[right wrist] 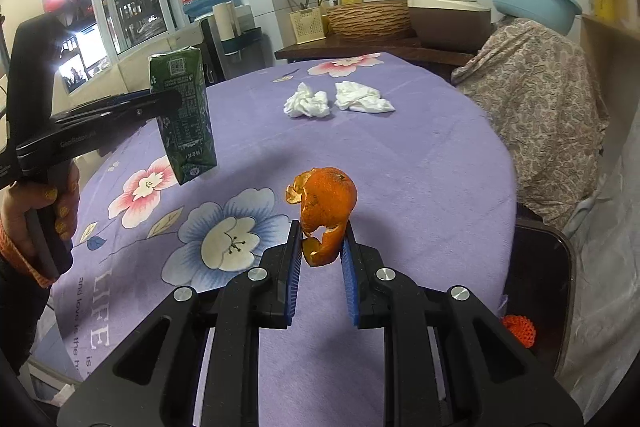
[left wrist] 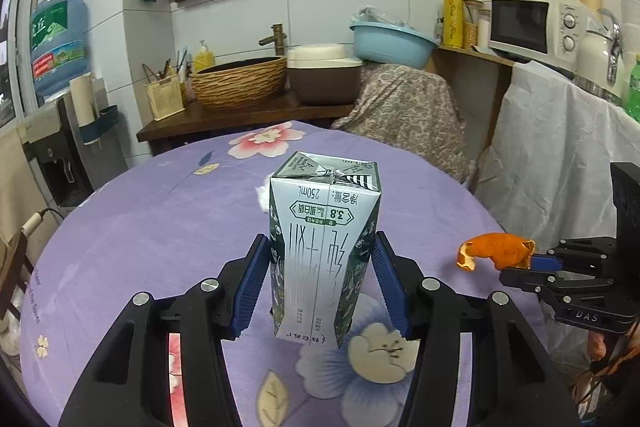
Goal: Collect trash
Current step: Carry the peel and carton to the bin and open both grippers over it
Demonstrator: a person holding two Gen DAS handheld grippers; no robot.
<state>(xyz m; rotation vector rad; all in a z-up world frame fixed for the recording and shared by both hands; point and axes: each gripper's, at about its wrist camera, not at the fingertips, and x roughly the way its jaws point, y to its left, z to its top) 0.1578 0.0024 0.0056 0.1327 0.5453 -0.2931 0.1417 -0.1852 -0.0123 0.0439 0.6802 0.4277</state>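
My left gripper is shut on a green and white milk carton, held upside down above the purple flowered tablecloth. The carton also shows in the right wrist view, clamped by the left gripper. My right gripper is shut on an orange peel and holds it above the table. The peel and the right gripper show at the right of the left wrist view. Two crumpled white tissues lie on the far part of the table.
A dark bin with an orange net in it stands by the table's right edge. A cloth-covered chair sits behind the table. A counter with a basket sink, pot and blue basin lies beyond.
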